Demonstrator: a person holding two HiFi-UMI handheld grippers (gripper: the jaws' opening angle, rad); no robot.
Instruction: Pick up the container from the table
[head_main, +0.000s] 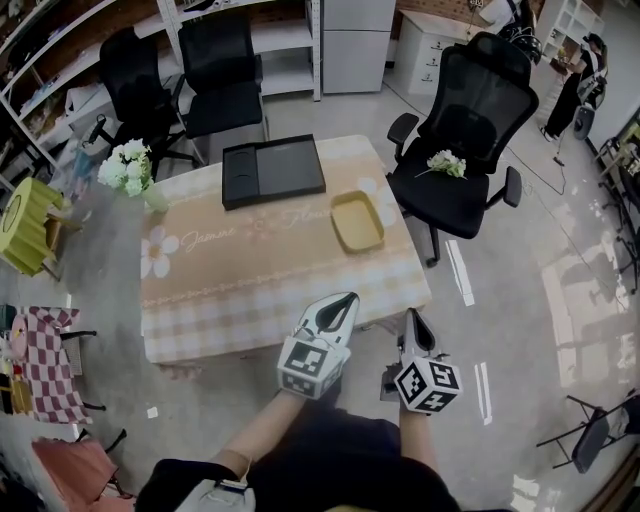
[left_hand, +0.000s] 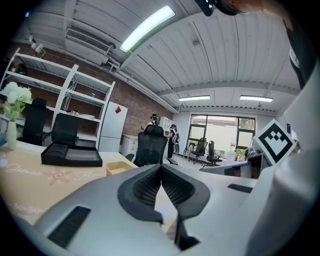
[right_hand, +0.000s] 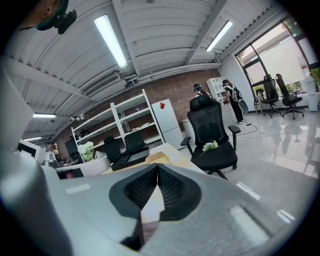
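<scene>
To lift the shallow yellow oblong container (head_main: 357, 220) well, open a tool first, then pinch its rim. The left tool (head_main: 345, 298) and right tool (head_main: 413, 315) are both pinched together, holding nothing. One container sits far over on the checked cloth surface (head_main: 250, 285), near one flat black tray (head_main: 272, 170).

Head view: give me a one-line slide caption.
Left hand-held gripper and right hand-held gripper, shut, near table with tan container, black tray.

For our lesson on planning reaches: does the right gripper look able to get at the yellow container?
Probably yes. Only bare tablecloth lies between the right gripper and the yellow container; the black tray sits aside. Its fingers are shut, so they must open first.
</scene>
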